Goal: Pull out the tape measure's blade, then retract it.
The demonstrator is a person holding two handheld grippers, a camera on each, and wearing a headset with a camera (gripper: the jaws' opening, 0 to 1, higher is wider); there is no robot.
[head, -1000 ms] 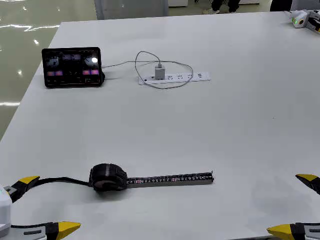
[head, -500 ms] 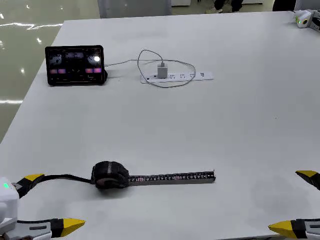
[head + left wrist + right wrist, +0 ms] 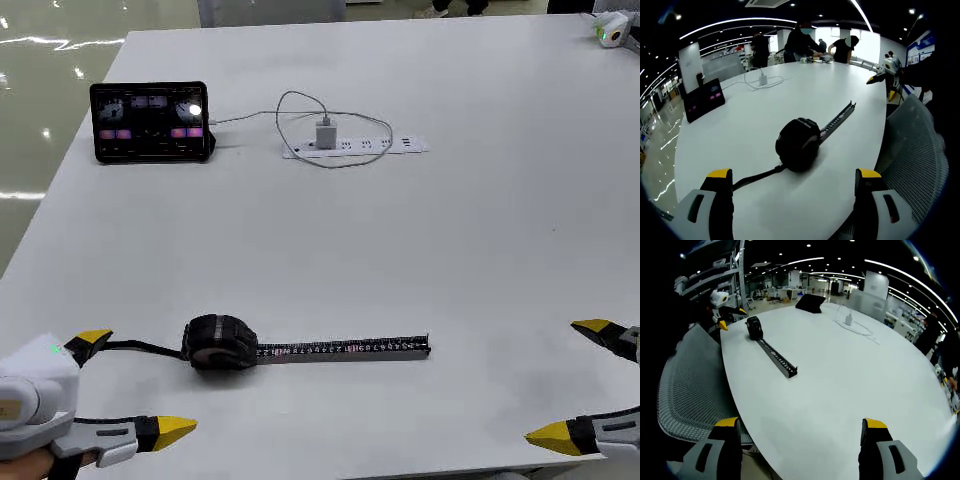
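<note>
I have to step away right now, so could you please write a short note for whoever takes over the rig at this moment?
Left gripper: open, holding nothing, at the near-left edge of the table, facing the tape measure; the wrist strap trails toward its jaws.
Right gripper: open, holding nothing, near-right edge, well clear of the blade tip.
Tape measure lies on the table, blade out to the right, flat.
Done: the pull-out, it seems.
Left: retract the blade.

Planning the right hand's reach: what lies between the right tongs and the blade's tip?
Only bare table: in the head view nothing sits between the right tongs and the blade tip.
</note>
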